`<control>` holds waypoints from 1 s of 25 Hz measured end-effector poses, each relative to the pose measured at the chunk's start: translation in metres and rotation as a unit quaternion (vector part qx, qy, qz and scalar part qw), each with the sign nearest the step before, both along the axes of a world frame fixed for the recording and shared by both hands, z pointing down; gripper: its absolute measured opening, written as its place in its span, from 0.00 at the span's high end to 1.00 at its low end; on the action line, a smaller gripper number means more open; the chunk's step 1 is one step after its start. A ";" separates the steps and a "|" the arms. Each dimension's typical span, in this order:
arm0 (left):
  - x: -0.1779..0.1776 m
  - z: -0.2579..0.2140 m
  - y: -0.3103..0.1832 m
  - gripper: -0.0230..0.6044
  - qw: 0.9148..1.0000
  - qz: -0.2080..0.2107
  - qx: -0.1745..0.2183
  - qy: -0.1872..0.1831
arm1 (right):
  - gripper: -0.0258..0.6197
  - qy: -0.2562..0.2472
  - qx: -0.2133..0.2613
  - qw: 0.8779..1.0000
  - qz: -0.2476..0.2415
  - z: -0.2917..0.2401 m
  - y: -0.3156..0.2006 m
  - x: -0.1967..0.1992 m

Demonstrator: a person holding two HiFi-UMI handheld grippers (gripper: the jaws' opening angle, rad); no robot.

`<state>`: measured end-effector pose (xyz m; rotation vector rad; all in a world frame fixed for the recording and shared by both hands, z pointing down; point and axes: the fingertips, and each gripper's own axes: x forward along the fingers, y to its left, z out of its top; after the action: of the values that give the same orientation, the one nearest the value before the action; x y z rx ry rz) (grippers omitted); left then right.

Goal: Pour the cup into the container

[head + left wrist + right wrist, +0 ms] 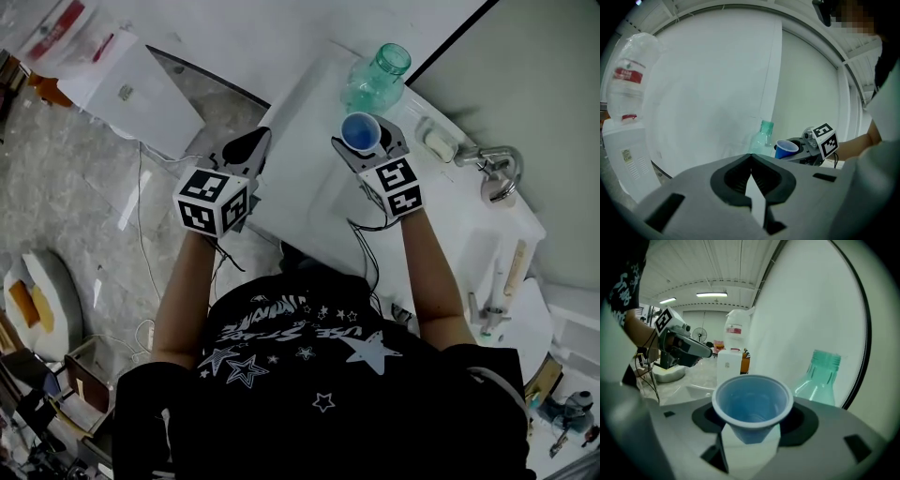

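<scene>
A blue plastic cup (360, 132) stands upright between the jaws of my right gripper (362, 142), which is shut on it. In the right gripper view the cup (752, 401) fills the middle, and I cannot tell whether it holds any liquid. A clear green bottle (377, 79) with an open neck stands on the white table (305, 141) just beyond the cup. The bottle (820, 379) sits to the right of the cup's rim. My left gripper (249, 148) hovers left of the cup, shut with nothing in it. From the left gripper view I see the cup (786, 149) and the bottle (762, 137).
A tap (497, 171) and a soap dish (437, 142) sit at the table's right end. A white water dispenser (141, 89) with a jug (630, 77) stands to the left on the floor. Cables (141, 234) trail over the floor beside the table.
</scene>
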<state>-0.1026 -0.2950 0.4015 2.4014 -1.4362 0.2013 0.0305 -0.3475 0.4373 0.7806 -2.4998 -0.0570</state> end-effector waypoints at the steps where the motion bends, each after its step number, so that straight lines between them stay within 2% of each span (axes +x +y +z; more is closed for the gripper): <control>1: -0.002 0.004 0.003 0.95 1.000 -0.003 -0.005 0.000 | 0.50 -0.005 -0.006 1.000 -0.004 0.006 0.002 -0.005; 13: -0.025 0.037 0.031 0.95 0.998 -0.028 -0.047 0.000 | 0.49 -0.020 -0.069 0.997 -0.012 0.079 0.015 -0.047; 25: -0.034 0.055 0.058 0.95 0.997 -0.030 -0.073 -0.003 | 0.48 -0.013 -0.079 0.997 -0.019 0.108 0.022 -0.068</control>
<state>-0.1367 -0.2374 0.4560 2.2394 -1.4420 0.2903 -0.0378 -0.3259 0.5455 0.6725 -2.5072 0.1366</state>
